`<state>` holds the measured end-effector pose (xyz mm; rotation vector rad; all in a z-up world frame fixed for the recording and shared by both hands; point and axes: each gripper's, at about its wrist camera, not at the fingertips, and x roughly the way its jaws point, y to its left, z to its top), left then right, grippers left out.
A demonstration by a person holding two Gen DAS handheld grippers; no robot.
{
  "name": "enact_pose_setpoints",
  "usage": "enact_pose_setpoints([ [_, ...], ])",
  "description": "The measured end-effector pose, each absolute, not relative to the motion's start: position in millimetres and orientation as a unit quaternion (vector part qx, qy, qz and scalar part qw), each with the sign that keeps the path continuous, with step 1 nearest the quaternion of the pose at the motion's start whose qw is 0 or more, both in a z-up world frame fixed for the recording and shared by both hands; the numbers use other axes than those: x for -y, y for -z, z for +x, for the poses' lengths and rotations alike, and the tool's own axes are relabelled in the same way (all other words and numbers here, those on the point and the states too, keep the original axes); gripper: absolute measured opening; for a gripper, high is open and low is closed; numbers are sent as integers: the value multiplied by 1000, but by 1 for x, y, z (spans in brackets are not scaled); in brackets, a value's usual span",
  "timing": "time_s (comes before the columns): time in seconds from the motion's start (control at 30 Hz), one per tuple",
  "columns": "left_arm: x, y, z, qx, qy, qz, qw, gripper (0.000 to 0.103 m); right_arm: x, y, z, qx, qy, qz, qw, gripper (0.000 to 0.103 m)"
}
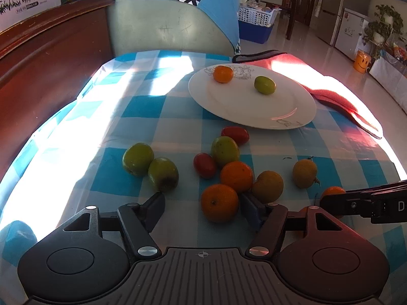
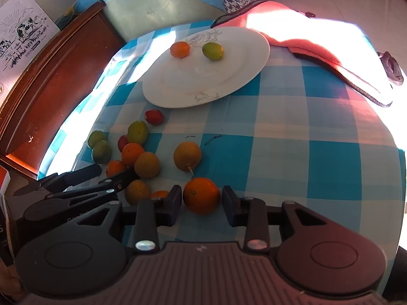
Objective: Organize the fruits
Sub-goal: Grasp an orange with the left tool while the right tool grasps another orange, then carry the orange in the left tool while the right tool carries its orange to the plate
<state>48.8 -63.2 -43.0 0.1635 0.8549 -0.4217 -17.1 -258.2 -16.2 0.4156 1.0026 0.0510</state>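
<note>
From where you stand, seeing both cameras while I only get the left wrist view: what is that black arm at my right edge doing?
Observer: That is the right gripper. An orange sits between its fingers, though I cannot tell whether they press it.
Operator: Is any fruit hidden from me?
Observer: Yes. A brownish fruit lies close beside the left gripper, whose body blocks it from your view.
</note>
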Motion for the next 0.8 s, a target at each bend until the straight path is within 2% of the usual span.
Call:
enact_pose_setpoints([
  [0.2, 64, 41, 47, -406, 218, 78, 884, 31, 255, 14, -17, -474, -24, 185, 861, 32],
  [0.27, 63, 39, 47, -408, 221, 72, 883, 28, 255, 13, -17, -469, -25, 186, 863, 32],
  [0.8, 56, 23, 40, -394, 225, 44, 890, 28, 256, 6, -16, -452, -32, 200, 868, 31],
])
